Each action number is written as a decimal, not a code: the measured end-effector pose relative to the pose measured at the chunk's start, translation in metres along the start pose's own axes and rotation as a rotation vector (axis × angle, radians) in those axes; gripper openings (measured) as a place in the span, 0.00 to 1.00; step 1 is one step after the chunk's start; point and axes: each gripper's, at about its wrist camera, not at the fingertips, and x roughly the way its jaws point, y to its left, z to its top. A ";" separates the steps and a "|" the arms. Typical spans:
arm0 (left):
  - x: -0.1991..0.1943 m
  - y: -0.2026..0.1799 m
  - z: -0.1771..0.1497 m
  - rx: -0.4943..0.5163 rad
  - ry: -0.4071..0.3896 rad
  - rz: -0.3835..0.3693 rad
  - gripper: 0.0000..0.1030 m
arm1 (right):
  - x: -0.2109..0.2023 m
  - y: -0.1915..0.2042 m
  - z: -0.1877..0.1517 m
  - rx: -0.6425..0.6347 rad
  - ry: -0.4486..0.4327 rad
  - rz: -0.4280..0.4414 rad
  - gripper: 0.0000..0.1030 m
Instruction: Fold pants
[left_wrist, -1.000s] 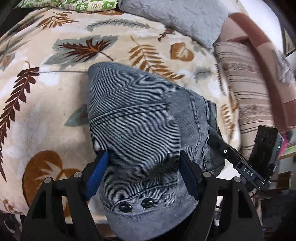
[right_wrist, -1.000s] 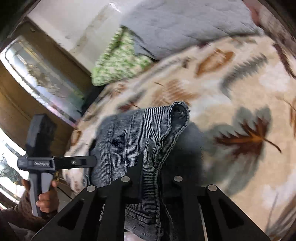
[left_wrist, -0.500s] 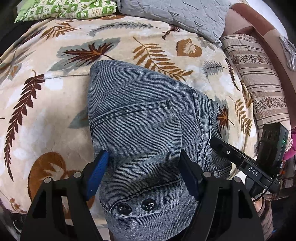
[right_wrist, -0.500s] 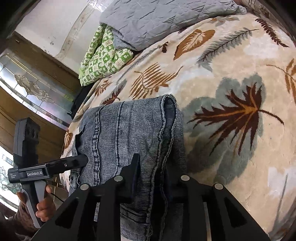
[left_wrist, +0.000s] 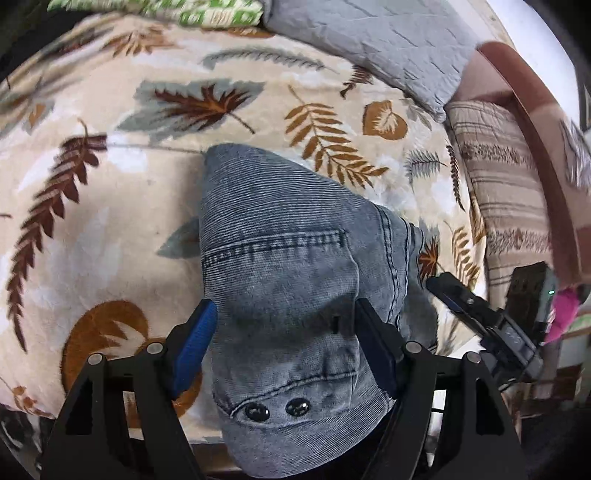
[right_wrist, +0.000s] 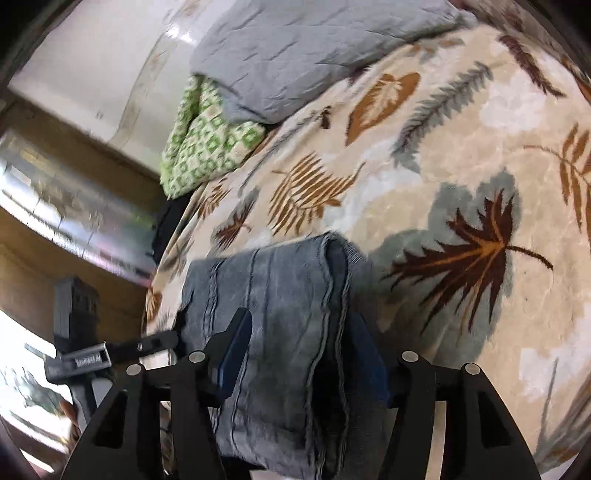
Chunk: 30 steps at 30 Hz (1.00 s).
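The right gripper (right_wrist: 295, 365) has just been opening, its jaws now apart with the pants' (right_wrist: 280, 332) folded edge loose between them. The left gripper (left_wrist: 284, 347) is spread wide astride the pants (left_wrist: 295, 280) near the waistband, not visibly pinching. If either is withdrawn carelessly, a layer may be dragged and the fold undone. The grey-blue denim is seen folded compactly on the leaf-patterned blanket's (left_wrist: 110, 221) near edge.

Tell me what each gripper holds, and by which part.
Nothing: right gripper jaws have just been opening, the jeans' folded edge loose between them; left gripper jaws stand open astride the waistband end.
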 end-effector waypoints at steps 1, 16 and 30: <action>0.003 0.001 0.002 -0.006 0.009 0.000 0.73 | 0.005 -0.001 0.002 0.010 0.004 0.005 0.58; 0.035 0.013 0.013 0.011 0.002 0.160 0.85 | 0.048 -0.002 0.011 -0.197 0.114 -0.123 0.09; 0.007 0.034 -0.005 -0.078 0.065 -0.040 0.94 | 0.013 -0.009 0.006 -0.065 0.091 0.008 0.52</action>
